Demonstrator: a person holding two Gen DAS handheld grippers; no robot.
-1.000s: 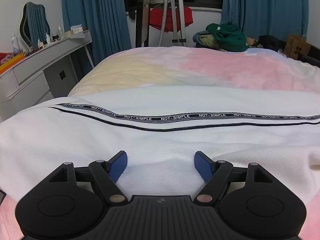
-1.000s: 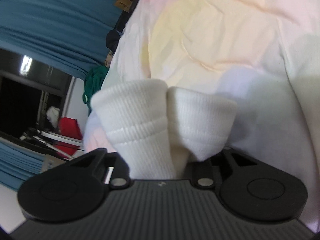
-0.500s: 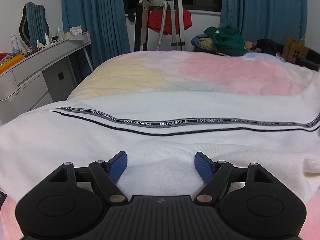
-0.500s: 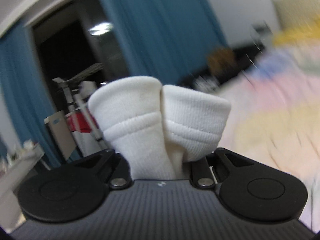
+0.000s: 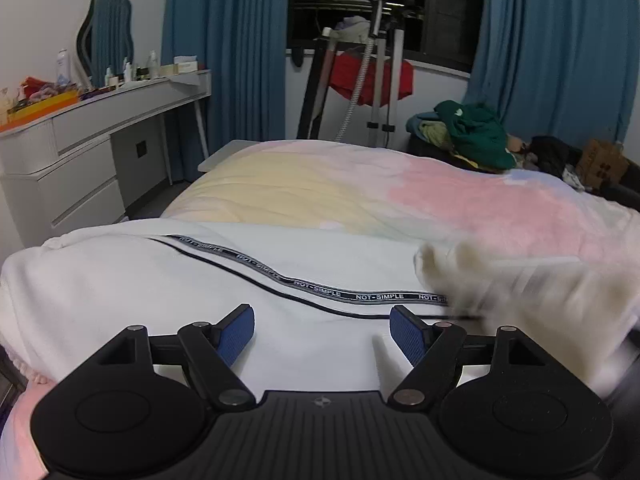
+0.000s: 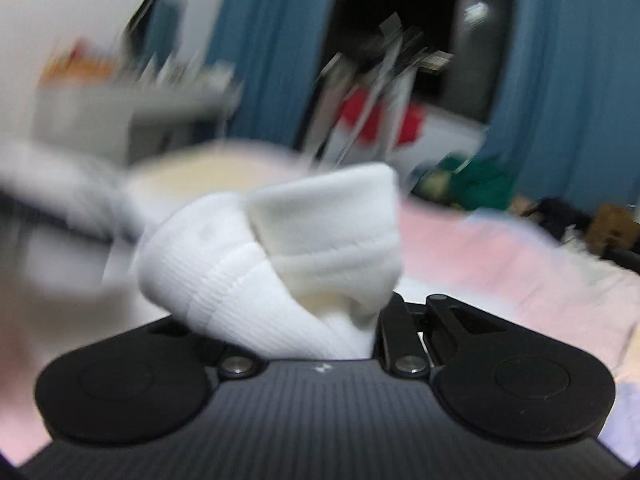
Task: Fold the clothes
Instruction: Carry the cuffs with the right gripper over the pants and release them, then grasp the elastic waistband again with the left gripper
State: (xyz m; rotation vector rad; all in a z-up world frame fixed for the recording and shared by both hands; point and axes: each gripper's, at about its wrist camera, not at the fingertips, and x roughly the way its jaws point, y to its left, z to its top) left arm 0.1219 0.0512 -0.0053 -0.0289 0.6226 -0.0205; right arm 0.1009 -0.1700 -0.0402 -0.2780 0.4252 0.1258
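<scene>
A white garment (image 5: pixel 160 280) with a black line and a "NOT-SIMPLE" tape (image 5: pixel 320 290) lies spread across the bed. My left gripper (image 5: pixel 322 316) hovers over its near part, blue pads (image 5: pixel 240 330) wide apart and nothing between them. In the right wrist view, my right gripper (image 6: pixel 308 320) is shut on the garment's white ribbed cuff (image 6: pixel 320 232), which bulges out over the fingers and hides them. The same cuff (image 5: pixel 452 268) shows as a blurred white shape with its sleeve at the right of the left wrist view, above the garment.
The pastel pink and yellow bedspread (image 5: pixel 360 192) stretches beyond the garment. A white dresser (image 5: pixel 80 152) stands at the left, a clothes stand with a red item (image 5: pixel 372 76) by the window, and a pile of green clothes (image 5: pixel 472 136) and a cardboard box (image 5: pixel 604 160) at the far right.
The right gripper has rolled upright and swept fast across the bed with the cuff in it. The cuff and sleeve have come into the left wrist view from the right. The left gripper rose a little.
</scene>
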